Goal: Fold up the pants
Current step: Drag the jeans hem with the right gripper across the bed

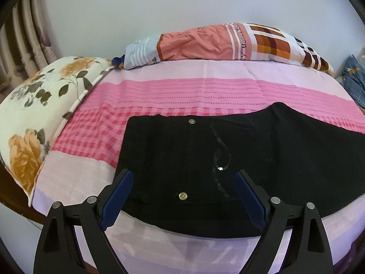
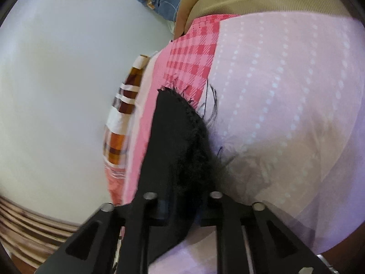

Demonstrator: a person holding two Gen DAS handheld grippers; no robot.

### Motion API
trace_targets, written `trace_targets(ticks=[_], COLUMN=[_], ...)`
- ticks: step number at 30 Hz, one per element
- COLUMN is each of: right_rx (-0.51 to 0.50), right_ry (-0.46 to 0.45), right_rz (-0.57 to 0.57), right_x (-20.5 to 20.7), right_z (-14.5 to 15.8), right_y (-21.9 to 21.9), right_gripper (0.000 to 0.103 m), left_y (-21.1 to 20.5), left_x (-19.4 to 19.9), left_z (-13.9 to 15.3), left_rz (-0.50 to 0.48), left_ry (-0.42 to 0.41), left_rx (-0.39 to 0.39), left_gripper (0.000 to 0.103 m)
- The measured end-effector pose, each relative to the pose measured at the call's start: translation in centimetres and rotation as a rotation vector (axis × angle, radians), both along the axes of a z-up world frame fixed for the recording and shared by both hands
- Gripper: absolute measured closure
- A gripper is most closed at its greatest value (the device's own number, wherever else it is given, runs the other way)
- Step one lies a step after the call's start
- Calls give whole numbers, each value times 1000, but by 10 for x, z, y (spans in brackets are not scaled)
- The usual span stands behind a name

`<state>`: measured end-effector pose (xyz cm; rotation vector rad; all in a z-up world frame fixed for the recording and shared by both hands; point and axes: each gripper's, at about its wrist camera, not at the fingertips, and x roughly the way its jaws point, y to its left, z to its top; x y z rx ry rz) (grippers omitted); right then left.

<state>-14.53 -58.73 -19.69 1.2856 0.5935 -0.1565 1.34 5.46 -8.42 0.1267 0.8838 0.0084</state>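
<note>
A: On the bed (image 1: pixel 205 91), over the pink checked sheet, my black pants (image 1: pixel 239 148) lie spread flat. Their waistband end sits nearest my left tool (image 1: pixel 184 178), and the two metal buttons (image 1: pixel 183 196) line up straight away from me.

B: And which way do they run?

A: Their long axis goes across the bed, from the waistband at the left out to the right, where the legs leave that view. My right tool (image 2: pixel 180 141) has the far end. Its jaws are pinched narrow on a frayed black hem (image 2: pixel 182 114), with loose threads sticking out beside it.

B: Your left tool?

A: Spread wide, holding nothing. It hangs just above the waistband, one finger (image 1: pixel 118 196) to each side of the lower button.

B: What could go wrong?

A: I judge the right grip to be the weak point. It seems to catch the hem close to its edge, so a quick pull could let the cloth slide out. If I carry that end over while the waistband is free, the whole garment may drag across the sheet and the fold would land crooked. The floral pillow (image 1: pixel 38 114) sits well apart at the left, so I expect no snag there.
</note>
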Motion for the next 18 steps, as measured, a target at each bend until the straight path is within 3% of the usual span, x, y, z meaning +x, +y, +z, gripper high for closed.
trace_targets(ticks=[10, 18], right_rx=[-68, -38], right_ry=[-58, -100], right_rz=[75, 229], right_x=[31, 87], right_z=[44, 62], right_y=[27, 89], right_gripper=[94, 94], left_y=[9, 13], left_x=[-2, -5], left_z=[0, 1], left_rz=[13, 24], left_ry=[-3, -4], left_rx=[-35, -60], left_gripper=[13, 13])
